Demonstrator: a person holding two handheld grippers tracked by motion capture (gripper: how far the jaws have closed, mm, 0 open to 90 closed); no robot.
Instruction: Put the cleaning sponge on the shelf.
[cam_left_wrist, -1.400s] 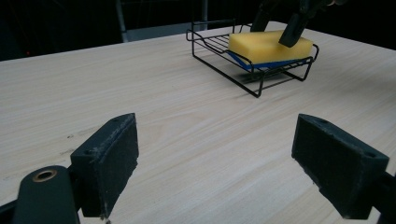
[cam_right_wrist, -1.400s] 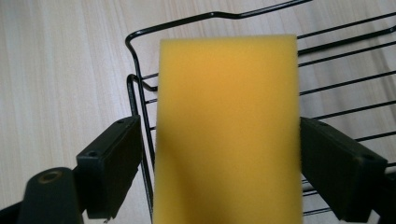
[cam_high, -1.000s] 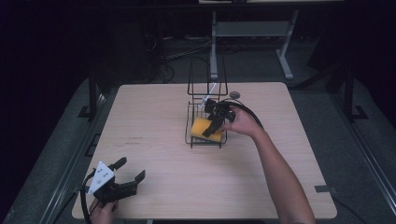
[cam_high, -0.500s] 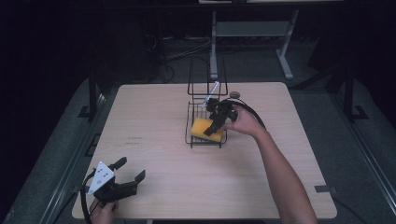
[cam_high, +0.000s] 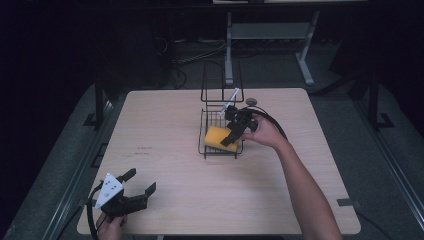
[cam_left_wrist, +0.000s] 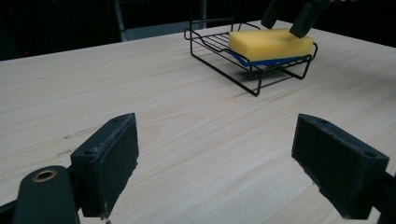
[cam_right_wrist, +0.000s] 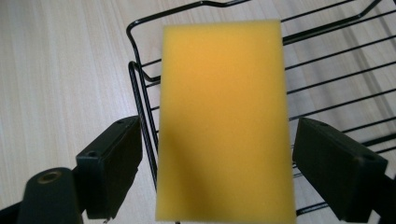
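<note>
Right gripper (cam_high: 233, 134) is hanging over the wire rack with its black jaws spread wide, one on each side of the yellow sponge (cam_high: 220, 138) and clear of it, gripping nothing. Largest of everything is the pale wood-grain table (cam_high: 280, 190), smooth and rectangular with rounded corners, offering wide bare room across its near half and along both side edges. Next is the black wire rack (cam_high: 206, 148), a low tray of thin parallel rods with a tall wire back rising on its far side; it is sitting near the table's far middle, and its raised rim is standing just beside the sponge's edge. That sponge, a soft matte foam block with a blue layer underneath, is lying flat inside the rack. Left gripper (cam_high: 134, 188) is resting at the near left corner, well apart from the rack, jaws likewise wide and empty. A small round grey object (cam_high: 251, 101) is lying just behind the rack.
</note>
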